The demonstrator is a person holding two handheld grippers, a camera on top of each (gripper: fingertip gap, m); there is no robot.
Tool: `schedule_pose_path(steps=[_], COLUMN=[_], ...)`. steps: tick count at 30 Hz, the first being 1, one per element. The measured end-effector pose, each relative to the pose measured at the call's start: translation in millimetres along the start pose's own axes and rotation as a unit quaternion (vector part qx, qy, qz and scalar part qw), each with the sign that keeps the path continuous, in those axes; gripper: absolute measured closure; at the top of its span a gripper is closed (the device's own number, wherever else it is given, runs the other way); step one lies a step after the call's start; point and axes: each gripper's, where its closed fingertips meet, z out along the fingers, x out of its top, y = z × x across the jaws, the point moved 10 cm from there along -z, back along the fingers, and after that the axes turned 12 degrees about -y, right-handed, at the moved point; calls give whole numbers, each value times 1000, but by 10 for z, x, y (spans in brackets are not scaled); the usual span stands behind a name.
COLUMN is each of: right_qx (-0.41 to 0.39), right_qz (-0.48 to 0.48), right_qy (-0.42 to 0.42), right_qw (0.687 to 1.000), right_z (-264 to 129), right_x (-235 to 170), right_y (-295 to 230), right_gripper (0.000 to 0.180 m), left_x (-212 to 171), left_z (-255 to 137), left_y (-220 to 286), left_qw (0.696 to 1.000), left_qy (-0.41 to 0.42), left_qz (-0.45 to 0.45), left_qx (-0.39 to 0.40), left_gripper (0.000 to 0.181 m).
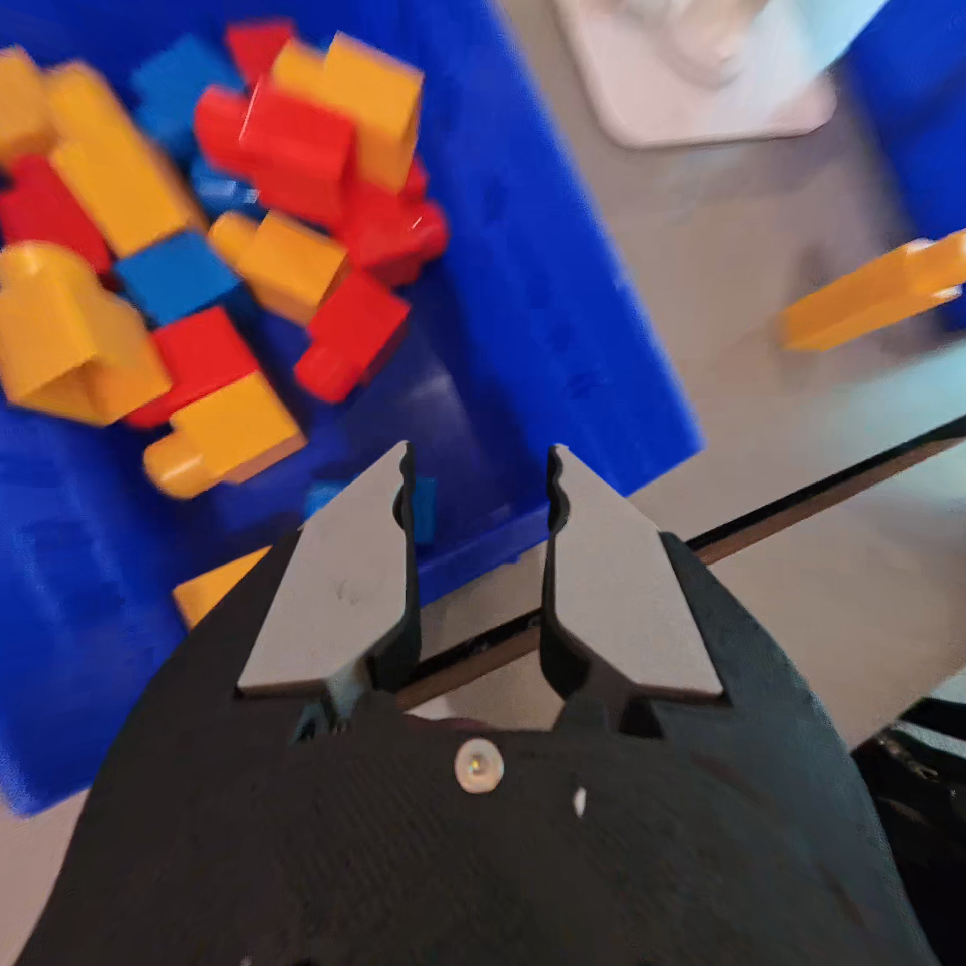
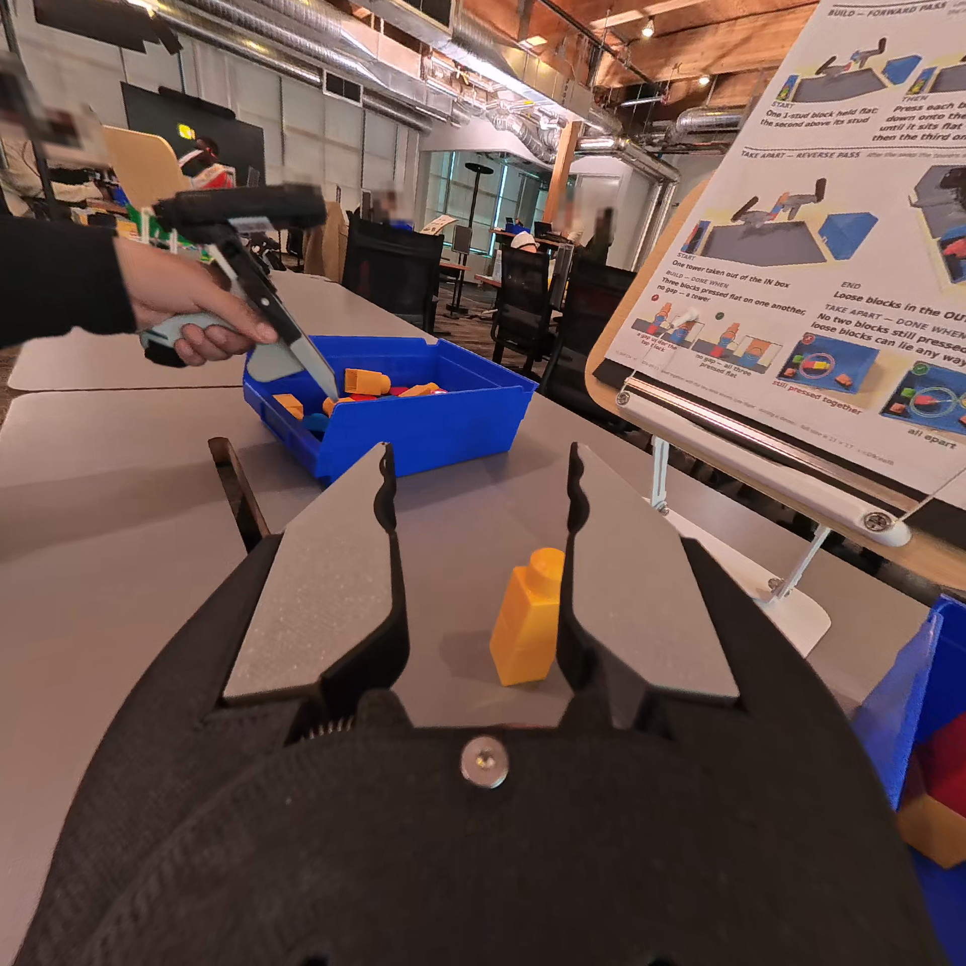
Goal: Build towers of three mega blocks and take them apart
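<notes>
**Both grippers empty over bin and lone block**

The blue bin [image 2: 444,418] is smooth moulded plastic with sloped walls and a flat rim, sitting on the matte grey surface [image 2: 130,496]. Inside lies a loose heap of glossy plastic blocks [image 1: 209,235] in orange, red and blue, each a squared body with a rounded stud on 1 end, lying at all angles.

1 orange block [image 2: 528,622] stands upright on the surface, stud on top, well apart from the bin.

The left hand-held gripper [image 1: 478,470] has flat grey pads with wavy-edged tips on a black textured body. Its jaws are parted by a moderate gap with nothing between them, and it hangs above the near corner of the bin; the view is motion-blurred. The right wrist view shows it angled tips-down into the bin, held by a hand [image 2: 193,313].

The right hand-held gripper [image 2: 478,465] is spread wide and grips nothing. The orange block stands between its fingers, just beside the right-side finger [image 2: 643,601]; contact cannot be judged.

A slanted instruction board [image 2: 810,235] stands to the right.
</notes>
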Motion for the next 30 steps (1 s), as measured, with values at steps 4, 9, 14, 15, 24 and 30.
schedule_pose_path(steps=[4, 9, 14, 15, 24, 30], right_qx=[13, 11, 22, 27, 32, 48], right_qz=[-4, -16, -3, 2, -10, -5], right_qy=[-11, -20, -21, -22, -33, -53], right_qw=[1000, 1000, 1000, 999, 999, 997], right_z=[46, 69, 75, 79, 110, 153], right_x=[-35, -53, -58, -60, -86, -116], right_y=[-61, -95, -86, -88, -106, -118], right_gripper=[116, 118, 118, 118, 122, 125], left_x=[-23, -21, 0, 9, 105, 257], left_z=[51, 202, 356, 374, 267, -190], left_y=[-323, -356, -336, -325, -292, -21], left_qw=[993, 983, 974, 973, 981, 991], left_qy=[-81, -157, -200, -206, -164, -21], left_qz=[-59, -77, -60, -52, -13, 75], left_qx=[69, 59, 87, 94, 100, 108], left_gripper=[132, 122, 119, 118, 119, 119])
